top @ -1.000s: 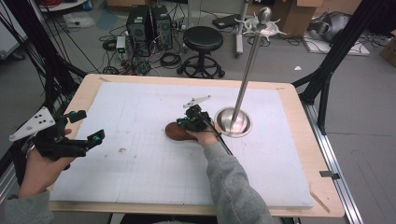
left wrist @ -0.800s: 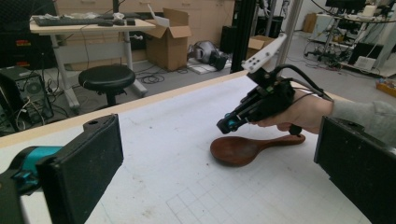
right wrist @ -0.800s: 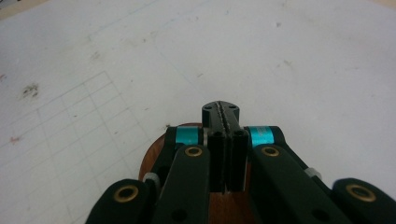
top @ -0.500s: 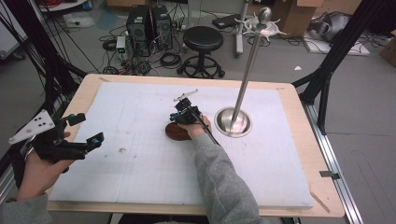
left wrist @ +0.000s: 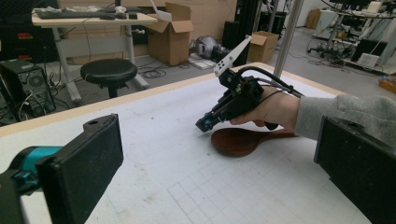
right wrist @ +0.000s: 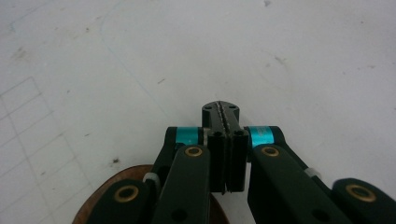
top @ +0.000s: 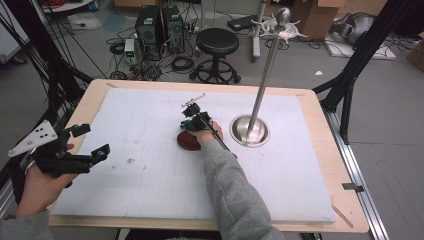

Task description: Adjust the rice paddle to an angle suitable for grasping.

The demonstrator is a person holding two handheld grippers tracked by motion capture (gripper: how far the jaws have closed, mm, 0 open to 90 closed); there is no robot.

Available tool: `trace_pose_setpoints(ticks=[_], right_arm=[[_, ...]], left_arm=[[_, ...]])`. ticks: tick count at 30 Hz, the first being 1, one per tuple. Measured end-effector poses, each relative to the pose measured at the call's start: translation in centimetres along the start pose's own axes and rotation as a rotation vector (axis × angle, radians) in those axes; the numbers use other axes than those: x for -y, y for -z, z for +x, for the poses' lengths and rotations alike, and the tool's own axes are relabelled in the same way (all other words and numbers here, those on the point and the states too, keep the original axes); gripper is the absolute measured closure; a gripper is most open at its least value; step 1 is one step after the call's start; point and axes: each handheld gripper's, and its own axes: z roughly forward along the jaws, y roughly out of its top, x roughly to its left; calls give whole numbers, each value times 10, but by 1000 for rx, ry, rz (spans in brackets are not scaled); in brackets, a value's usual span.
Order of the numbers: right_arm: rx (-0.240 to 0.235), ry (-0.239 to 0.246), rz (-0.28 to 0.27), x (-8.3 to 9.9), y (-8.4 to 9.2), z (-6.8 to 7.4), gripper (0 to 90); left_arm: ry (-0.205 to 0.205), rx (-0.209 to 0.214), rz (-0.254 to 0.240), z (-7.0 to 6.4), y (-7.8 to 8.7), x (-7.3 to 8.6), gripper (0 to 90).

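A dark brown wooden spoon (top: pixel 186 142) lies flat on the white mat (top: pixel 140 175), near the table's middle. My right gripper (top: pixel 187 112) hovers just above the spoon's bowl (left wrist: pixel 236 142), tilted down and to the left. Its jaws are shut together with nothing between them (right wrist: pixel 221 110), and the spoon's brown edge (right wrist: pixel 88 212) shows beneath them. My left gripper (top: pixel 93 141) is held at the mat's left edge, open, with both black pads (left wrist: pixel 93 154) wide apart and nothing between them. It points toward the right hand and the spoon.
A metal stand with a round base (top: pixel 249 132) and a tall pole (top: pixel 265 75) rises right of the spoon. The wooden table rim (top: pixel 320 120) frames the mat. A black stool (top: pixel 216 42), computer towers and cables are on the floor beyond.
My right hand has shifted left, from beside the stand's base to over the spoon's bowl. The spoon and my left gripper have stayed where they were.
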Motion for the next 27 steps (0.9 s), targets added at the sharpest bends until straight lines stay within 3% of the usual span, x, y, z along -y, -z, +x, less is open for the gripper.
trace_pose_setpoints(ticks=[3, 6, 13, 21, 27], right_arm=[[-2, 3, 13, 1, -2, -3, 899], [-15, -31, 16, 2, -2, -4, 899], [-33, 0, 43, 3, 1, -1, 900], [-64, -29, 50, 9, 7, 3, 900], [-70, -8, 64, 14, 12, 8, 900]], left_arm=[[4, -1, 3, 0, 0, 1, 17], [4, -2, 5, 0, 0, 1, 18], [2, -3, 7, 0, 0, 1, 17], [1, 1, 4, -2, -1, 1, 17], [-4, -1, 5, -3, 1, 0, 17]])
